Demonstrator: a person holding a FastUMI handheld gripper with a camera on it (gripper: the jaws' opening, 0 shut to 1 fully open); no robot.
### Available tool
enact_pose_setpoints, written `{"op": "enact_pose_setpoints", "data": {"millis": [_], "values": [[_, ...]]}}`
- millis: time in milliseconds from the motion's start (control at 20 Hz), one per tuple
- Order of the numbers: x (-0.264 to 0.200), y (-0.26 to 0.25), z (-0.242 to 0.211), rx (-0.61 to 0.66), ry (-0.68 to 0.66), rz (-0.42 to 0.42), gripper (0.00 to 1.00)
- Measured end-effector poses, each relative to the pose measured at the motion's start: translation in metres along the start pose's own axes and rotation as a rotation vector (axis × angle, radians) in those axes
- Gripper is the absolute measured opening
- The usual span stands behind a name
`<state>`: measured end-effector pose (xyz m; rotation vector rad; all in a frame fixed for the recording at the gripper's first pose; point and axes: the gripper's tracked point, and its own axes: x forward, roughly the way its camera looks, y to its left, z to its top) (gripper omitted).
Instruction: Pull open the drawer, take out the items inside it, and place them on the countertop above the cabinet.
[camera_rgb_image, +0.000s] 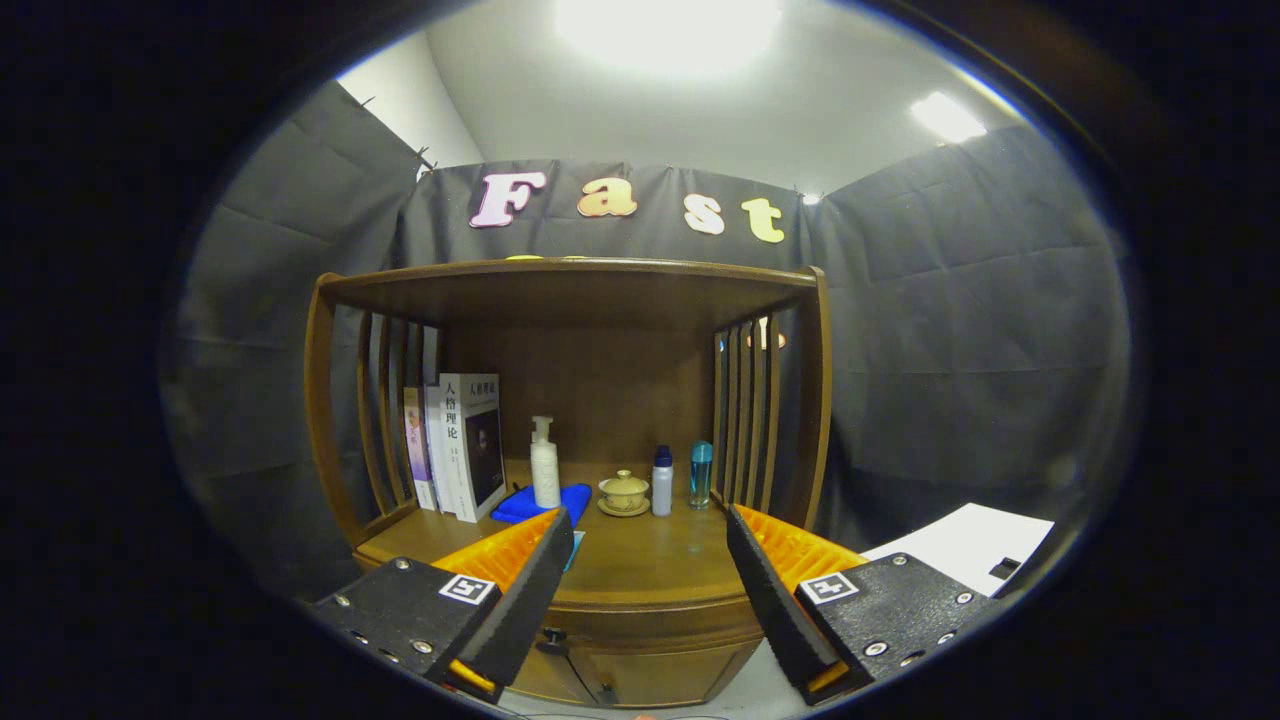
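Tongs wide apart before the cabinet

The tongs (650, 570) hang released, holding nothing — the worktop (650, 570) shows between them. Beyond: books (465, 445), pump bottle (544, 463), blue cloth (530, 503), lidded cup (624, 491), two small bottles (662, 482). The drawer (640, 620) sits closed below — its knob (551, 640) beside the left finger

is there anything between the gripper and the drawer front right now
Nothing visible blocks it. The gripper is open, its fingers spread apart before the cabinet, with the drawer front just ahead and below between them. The pump bottle and lidded cup sit farther back on the countertop.
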<state>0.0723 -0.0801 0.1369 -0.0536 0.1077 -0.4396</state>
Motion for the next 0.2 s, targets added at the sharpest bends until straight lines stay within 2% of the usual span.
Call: {"op": "enact_pose_setpoints", "data": {"millis": [200], "values": [[0.006, 0.014, -0.009, -0.074, 0.014, 0.046, 0.95]]}}
